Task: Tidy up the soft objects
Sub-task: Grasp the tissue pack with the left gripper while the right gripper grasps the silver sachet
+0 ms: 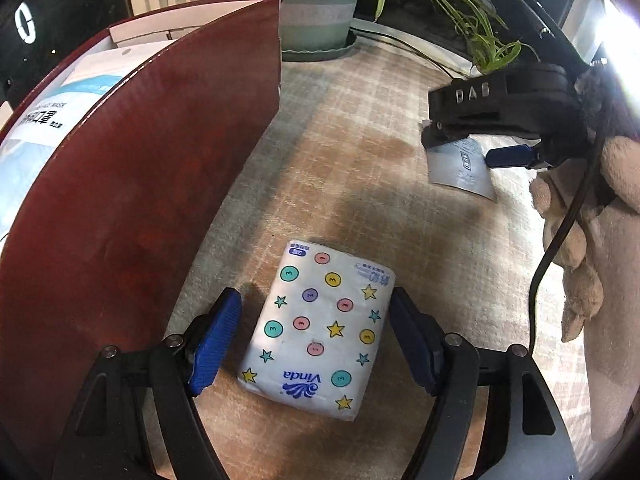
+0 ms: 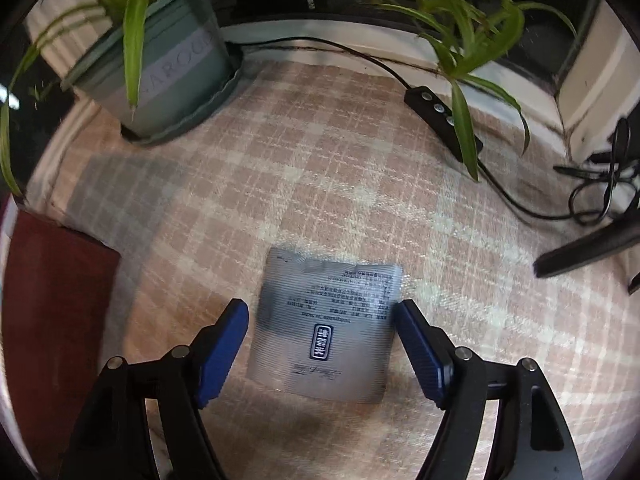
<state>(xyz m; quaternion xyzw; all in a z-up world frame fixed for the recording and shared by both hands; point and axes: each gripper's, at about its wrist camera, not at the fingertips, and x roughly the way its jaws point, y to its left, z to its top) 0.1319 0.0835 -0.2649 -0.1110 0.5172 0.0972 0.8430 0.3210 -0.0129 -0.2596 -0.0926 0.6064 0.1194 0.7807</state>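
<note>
On the checked cloth (image 2: 360, 184) both grippers stood spread, the left gripper (image 1: 316, 340) astride the tissue pack (image 1: 316, 328) beside the red box (image 1: 140, 184), the right gripper (image 2: 322, 344) over a flat pouch (image 2: 326, 328) that thin pads might slide across.

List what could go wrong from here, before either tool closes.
1. The left tool straddles the tissue pack, which lies skewed between the fingers; closing may twist it rather than grip it squarely.
2. The grey sachet under the right tool lies flat on the checked cloth; the fingers may slide over it or bunch the cloth.
3. The red box wall stands close to the left tool, so a lift could bump it.
</note>
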